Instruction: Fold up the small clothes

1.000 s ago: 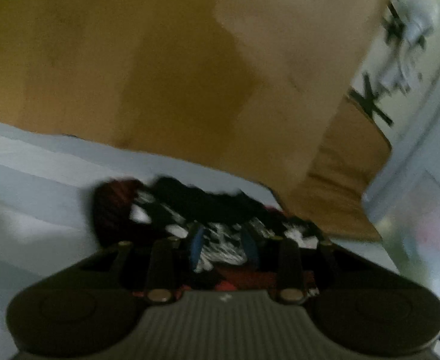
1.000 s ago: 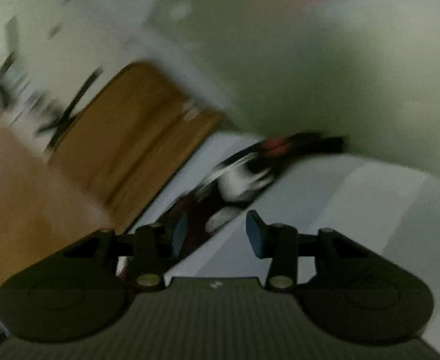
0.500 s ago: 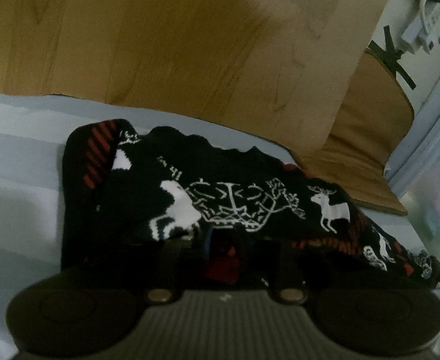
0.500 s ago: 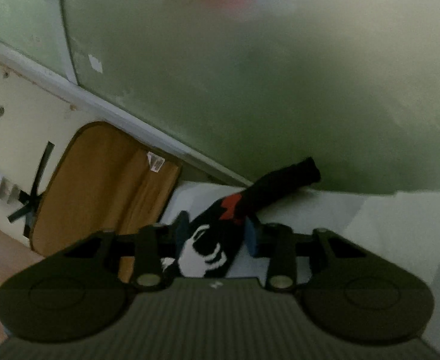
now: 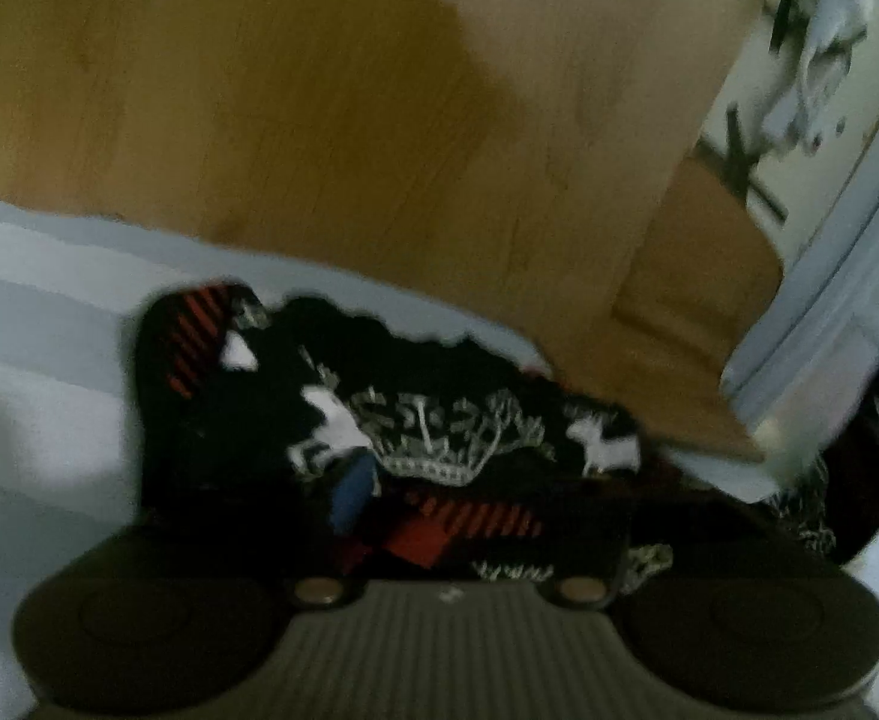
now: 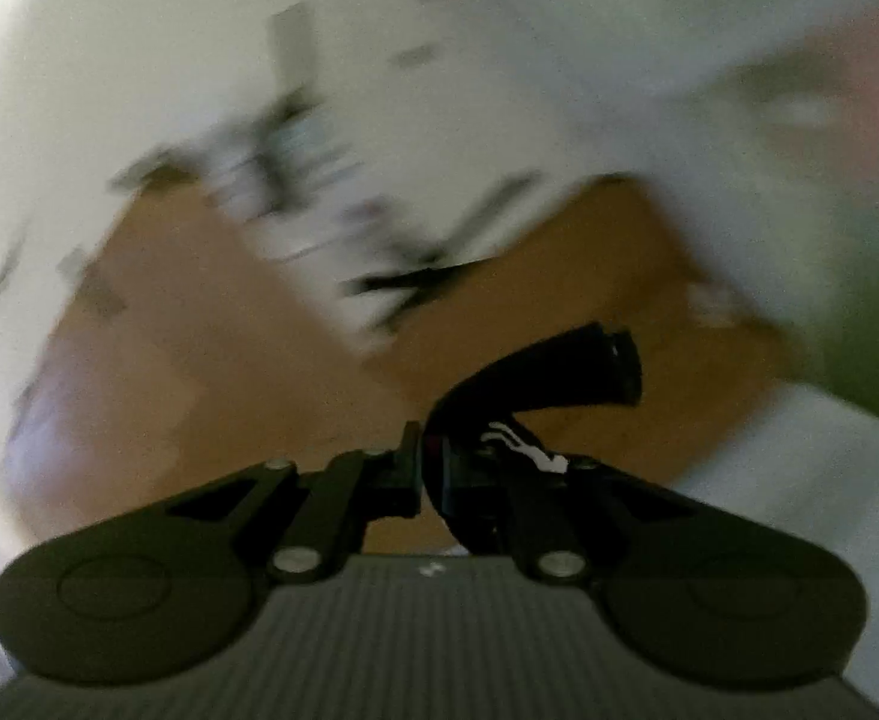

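Note:
A black knit garment with white reindeer and red stripes lies bunched on a pale sheet. My left gripper sits low over its near part; one blue pad shows, the other finger is buried under cloth, so its state is unclear. My right gripper is shut on a black end of the garment, which curls up above the fingers in the air. Both views are blurred.
A wooden floor lies beyond the sheet's edge. A tan board leans against a white wall with black tape crosses. The right wrist view shows the same board and wall, smeared by motion.
My right gripper has closed on the garment's end and swung up and away, lifting it off the sheet. My left gripper has backed off slightly, and part of the garment now hangs at right.

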Demonstrator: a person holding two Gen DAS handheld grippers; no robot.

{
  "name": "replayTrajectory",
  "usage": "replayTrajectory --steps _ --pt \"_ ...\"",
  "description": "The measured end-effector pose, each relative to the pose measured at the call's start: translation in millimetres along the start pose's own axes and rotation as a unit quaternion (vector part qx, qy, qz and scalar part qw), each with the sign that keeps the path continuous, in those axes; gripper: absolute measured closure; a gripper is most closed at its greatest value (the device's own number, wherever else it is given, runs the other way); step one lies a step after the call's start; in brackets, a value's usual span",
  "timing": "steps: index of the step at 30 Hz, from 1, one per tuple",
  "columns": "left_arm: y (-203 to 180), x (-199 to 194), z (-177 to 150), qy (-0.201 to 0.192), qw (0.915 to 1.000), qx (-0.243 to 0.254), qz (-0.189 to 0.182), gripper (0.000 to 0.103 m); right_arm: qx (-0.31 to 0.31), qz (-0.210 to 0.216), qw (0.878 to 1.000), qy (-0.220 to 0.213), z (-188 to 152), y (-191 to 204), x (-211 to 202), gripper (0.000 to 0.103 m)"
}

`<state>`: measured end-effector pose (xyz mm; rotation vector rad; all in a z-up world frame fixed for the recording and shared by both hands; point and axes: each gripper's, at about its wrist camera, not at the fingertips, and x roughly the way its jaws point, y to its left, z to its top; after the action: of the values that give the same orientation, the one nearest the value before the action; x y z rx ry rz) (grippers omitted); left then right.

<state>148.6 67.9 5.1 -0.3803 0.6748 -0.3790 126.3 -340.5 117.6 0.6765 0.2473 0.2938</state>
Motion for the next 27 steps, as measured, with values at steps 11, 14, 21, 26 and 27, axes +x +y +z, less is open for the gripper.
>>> replayTrajectory --steps 11,14,21,26,27 --pt "70 -93 16 -0.074 0.9943 -0.076 0.005 0.045 -0.089 0.189 0.962 0.177 -89 204 136 0.095" --pt "82 -95 16 -0.073 0.9936 -0.085 0.014 0.045 -0.091 0.195 0.960 0.178 -91 200 130 0.095" --pt "67 -68 14 -0.032 0.9962 -0.081 -0.002 0.045 -0.081 0.116 0.982 0.128 -77 136 83 0.095" --pt "32 -42 12 0.010 0.9983 -0.051 -0.029 0.039 -0.092 0.071 0.991 0.064 -78 99 28 0.095" --pt "24 -33 12 0.021 0.9982 -0.046 -0.032 0.036 -0.098 0.061 0.992 0.049 -78 94 18 0.095"
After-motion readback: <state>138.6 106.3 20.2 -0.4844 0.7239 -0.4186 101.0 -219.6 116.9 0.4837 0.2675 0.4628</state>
